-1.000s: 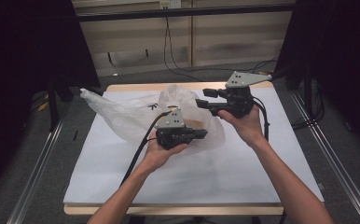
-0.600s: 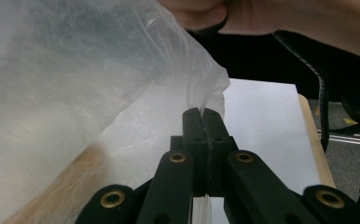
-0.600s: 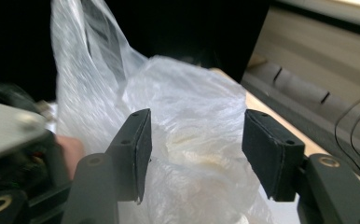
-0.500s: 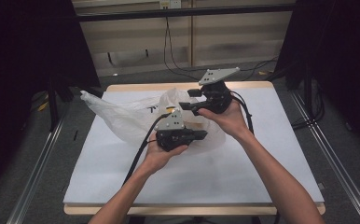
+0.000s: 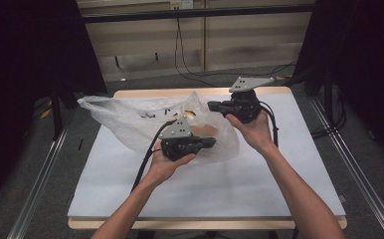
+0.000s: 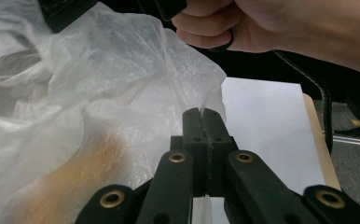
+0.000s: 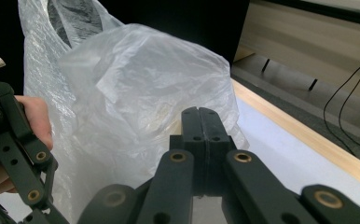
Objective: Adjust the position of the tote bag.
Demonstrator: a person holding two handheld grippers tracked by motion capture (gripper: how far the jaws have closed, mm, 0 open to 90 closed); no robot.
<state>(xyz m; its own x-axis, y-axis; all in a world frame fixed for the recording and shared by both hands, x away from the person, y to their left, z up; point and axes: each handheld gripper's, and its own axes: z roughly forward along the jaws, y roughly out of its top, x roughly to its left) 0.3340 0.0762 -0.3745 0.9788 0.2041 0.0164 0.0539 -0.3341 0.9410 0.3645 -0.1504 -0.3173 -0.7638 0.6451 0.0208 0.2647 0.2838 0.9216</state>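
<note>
With the left gripper [image 6: 205,122] pinching the thin film of the clear plastic bag [image 5: 130,117] lying mid-table and the right gripper [image 7: 199,122] just snapped shut, apparently on nothing, pulling apart risks tearing the bag or slipping off.

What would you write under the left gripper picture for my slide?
Left gripper pinches a fold of the clear plastic bag above the white table.
</note>
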